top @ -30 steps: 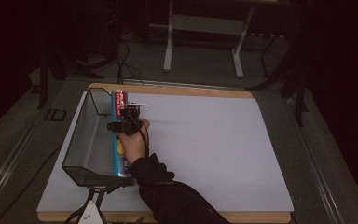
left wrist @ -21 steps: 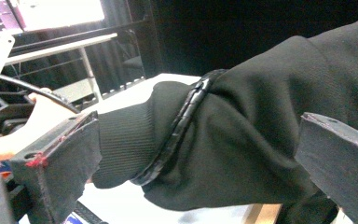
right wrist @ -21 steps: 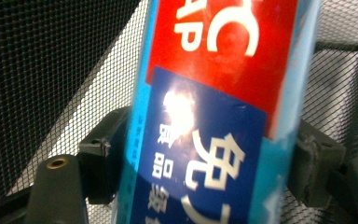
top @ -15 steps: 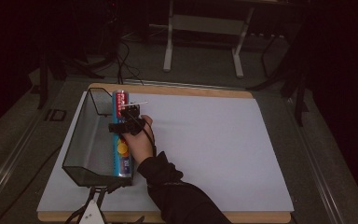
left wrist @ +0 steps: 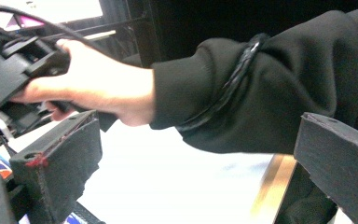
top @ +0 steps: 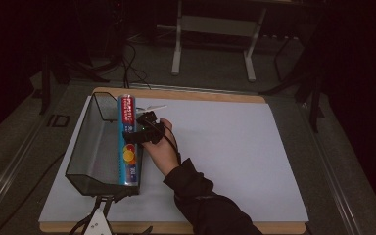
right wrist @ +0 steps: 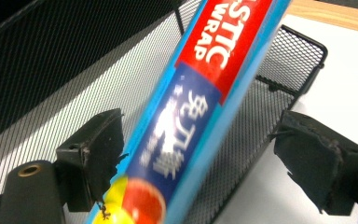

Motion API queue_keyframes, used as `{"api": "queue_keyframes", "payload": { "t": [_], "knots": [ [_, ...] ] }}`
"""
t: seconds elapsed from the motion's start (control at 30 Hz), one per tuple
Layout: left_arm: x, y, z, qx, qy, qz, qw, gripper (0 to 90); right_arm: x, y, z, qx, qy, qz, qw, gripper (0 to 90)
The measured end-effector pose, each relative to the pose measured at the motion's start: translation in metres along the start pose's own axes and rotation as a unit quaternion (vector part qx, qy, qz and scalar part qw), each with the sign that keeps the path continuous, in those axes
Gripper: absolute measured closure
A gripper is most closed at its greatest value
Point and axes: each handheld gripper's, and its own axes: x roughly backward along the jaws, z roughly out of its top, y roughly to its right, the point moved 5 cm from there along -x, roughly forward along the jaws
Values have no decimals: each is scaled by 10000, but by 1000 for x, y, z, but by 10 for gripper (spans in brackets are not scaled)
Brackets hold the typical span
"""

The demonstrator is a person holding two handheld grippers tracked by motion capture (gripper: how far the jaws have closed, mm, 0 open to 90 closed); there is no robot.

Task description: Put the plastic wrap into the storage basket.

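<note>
Black wire mesh forms the long, open-topped basket [top: 90,147] that is set along the left edge of the white sheet [top: 225,147] covering the wooden desk [top: 200,94]. Its walls are thin, see-through and bound by a dark rim with rounded corners. A long, narrow box of plastic wrap [top: 128,142] is laid lengthwise against the basket's right wall, with one end toward the far left corner of the desk and the other toward the near edge. The carton is glossy card, printed blue with a red panel in white lettering and round yellow and red marks lower down.

The right gripper [top: 139,132] is held just beside the box at about its mid-length, gripped by the person's right hand [top: 159,152], from which a dark sleeve [top: 210,205] runs to the near edge. In the right gripper view the two black, rough-surfaced foam pads [right wrist: 98,154] are seen spread to either side of the box [right wrist: 186,112], with mesh [right wrist: 51,70] behind. The jaws have just been opening; the box is between them, with a clear gap on one side, and is not gripped.

The left gripper [top: 98,223] is seen at the near edge, below the basket's near end. In the left gripper view its blocky matte pads [left wrist: 60,163] are set wide apart, nothing is between them, and the right hand [left wrist: 98,88] is seen beyond.
</note>
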Motion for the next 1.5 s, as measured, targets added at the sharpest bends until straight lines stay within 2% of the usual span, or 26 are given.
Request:
{"api": "queue_keyframes", "payload": {
  "t": [0.07,0.33,0.37,0.43,0.5,0.73,0.87,0.97,1.03,1.5],
  "knots": [
    [-1,0,0,10,-17,1,10000,15,8,3,-2,110,47,5,9999,155],
    [-4,1,-2,10,-79,-80,9999,15,32,17,-7,107,192,151,9996,144],
    [-5,1,-2,8,-81,-74,9999,15,38,21,-10,166,195,157,9995,144],
    [-6,1,-2,15,-97,-86,9999,15,44,25,-14,364,166,26,9992,145],
    [-6,2,-2,10,-97,-88,9999,15,52,27,-17,432,219,17,9988,144],
    [-6,1,-2,-3,-106,-77,9999,15,74,28,-26,530,303,117,9981,145],
    [-6,1,-2,-10,-103,-68,9999,15,82,28,-32,567,319,189,9977,144],
    [-6,1,-2,-5,-110,-57,9999,15,94,30,-47,597,355,308,9971,145],
    [-7,1,-2,-12,-112,-60,9999,15,99,32,-54,666,351,277,9968,145],
    [-8,2,-2,-34,-130,-37,9999,15,138,55,-89,674,481,226,9963,145]
  ]
}}
